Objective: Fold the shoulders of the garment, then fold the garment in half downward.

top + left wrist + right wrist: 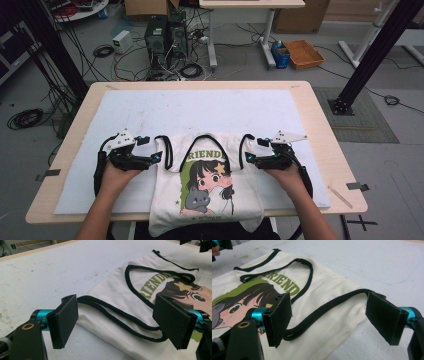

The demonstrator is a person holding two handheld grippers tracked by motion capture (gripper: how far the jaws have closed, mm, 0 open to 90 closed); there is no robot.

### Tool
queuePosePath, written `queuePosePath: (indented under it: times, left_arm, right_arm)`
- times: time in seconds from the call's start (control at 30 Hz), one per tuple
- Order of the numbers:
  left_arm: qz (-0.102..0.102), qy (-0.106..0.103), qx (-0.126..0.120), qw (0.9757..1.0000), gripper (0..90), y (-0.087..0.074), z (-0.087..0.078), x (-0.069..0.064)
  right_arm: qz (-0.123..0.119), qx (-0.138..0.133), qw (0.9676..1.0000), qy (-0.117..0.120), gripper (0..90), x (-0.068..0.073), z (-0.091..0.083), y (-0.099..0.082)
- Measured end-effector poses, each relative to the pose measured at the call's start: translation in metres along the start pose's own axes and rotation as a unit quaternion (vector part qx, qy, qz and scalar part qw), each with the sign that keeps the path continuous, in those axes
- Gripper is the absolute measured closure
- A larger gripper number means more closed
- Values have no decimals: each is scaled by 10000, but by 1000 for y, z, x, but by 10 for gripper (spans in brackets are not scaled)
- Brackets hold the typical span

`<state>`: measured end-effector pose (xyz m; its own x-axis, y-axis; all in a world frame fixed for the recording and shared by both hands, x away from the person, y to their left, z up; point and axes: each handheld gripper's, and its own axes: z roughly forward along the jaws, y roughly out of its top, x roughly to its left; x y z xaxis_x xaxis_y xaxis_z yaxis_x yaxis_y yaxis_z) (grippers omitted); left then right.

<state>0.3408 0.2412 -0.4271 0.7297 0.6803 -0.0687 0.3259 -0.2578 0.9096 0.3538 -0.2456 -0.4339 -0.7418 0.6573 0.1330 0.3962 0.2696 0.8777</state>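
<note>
Both forearms reach forward; left gripper (pixel 156 158) and right gripper (pixel 248 159), jaws apart, flank tank top (pixel 207 187).

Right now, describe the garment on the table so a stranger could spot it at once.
On the wooden table lies a white mat. At its near edge, between the two grippers, lies a cream sleeveless top, black-trimmed, with a cartoon girl, a grey cat and green lettering.
</note>
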Motion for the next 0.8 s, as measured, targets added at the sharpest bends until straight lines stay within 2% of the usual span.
queuePosePath:
  times: [0.27, 0.4, 0.6, 0.8]
  left_arm:
    - [7, 3, 160, 9999, 206, -2, 5, 0]
    - [-11, 33, 157, 9999, 206, -3, 4, 1]
    - [-86, 113, 233, 9996, 206, -5, 7, 8]
    - [-192, 191, 396, 9988, 206, -2, 18, 20]
  right_arm:
    - [136, 14, 9999, -6, 210, -9, -7, -2]
    - [172, 31, 9998, -16, 210, -12, -7, -1]
    - [92, 85, 9999, -89, 210, -11, -7, 0]
    - [105, 219, 9995, -209, 210, -15, -2, 1]
